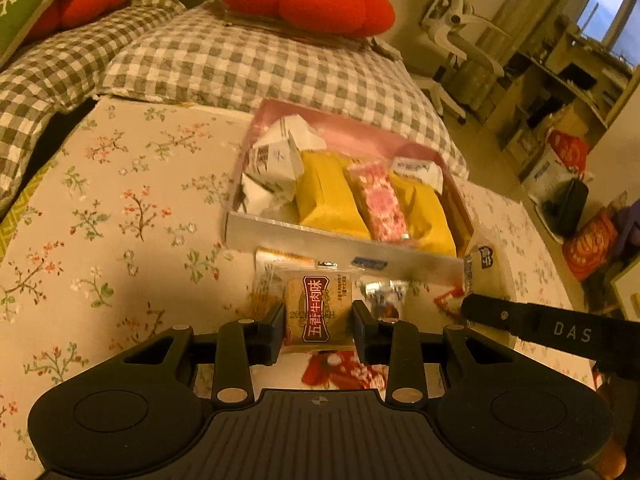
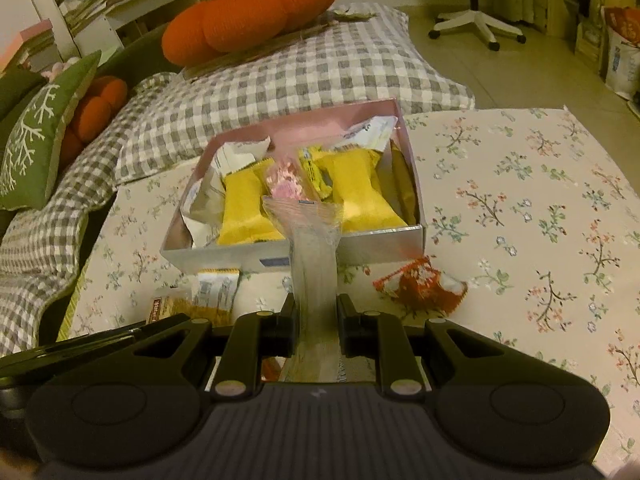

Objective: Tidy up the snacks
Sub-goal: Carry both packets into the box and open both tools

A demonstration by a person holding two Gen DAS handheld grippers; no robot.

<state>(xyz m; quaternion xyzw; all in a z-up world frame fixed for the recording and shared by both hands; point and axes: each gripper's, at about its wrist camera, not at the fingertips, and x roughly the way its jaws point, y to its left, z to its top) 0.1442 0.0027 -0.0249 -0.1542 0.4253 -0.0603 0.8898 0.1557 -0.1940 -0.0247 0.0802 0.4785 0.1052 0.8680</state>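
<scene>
A shallow box (image 1: pixel 340 246) with a pink inside stands on the floral cloth, holding yellow packets (image 1: pixel 328 196), a pink packet (image 1: pixel 380 200) and white packets (image 1: pixel 272 160). My left gripper (image 1: pixel 318 320) is shut on a tan beef-flavour snack packet (image 1: pixel 318 312), just in front of the box. My right gripper (image 2: pixel 316 320) is shut on a long clear wrapped snack (image 2: pixel 314 248) whose far end reaches over the box's (image 2: pixel 304 254) front wall. A red-orange packet (image 2: pixel 420 286) lies to the right of the box. Other loose packets (image 2: pixel 216 288) lie to the left.
The floral cloth (image 2: pixel 520 200) covers the table. A checked quilt (image 2: pixel 320 64) with an orange plush cushion (image 2: pixel 248 16) lies behind the box. A green pillow (image 2: pixel 36 136) is at far left. A white office chair (image 2: pixel 476 20) and shelves stand beyond.
</scene>
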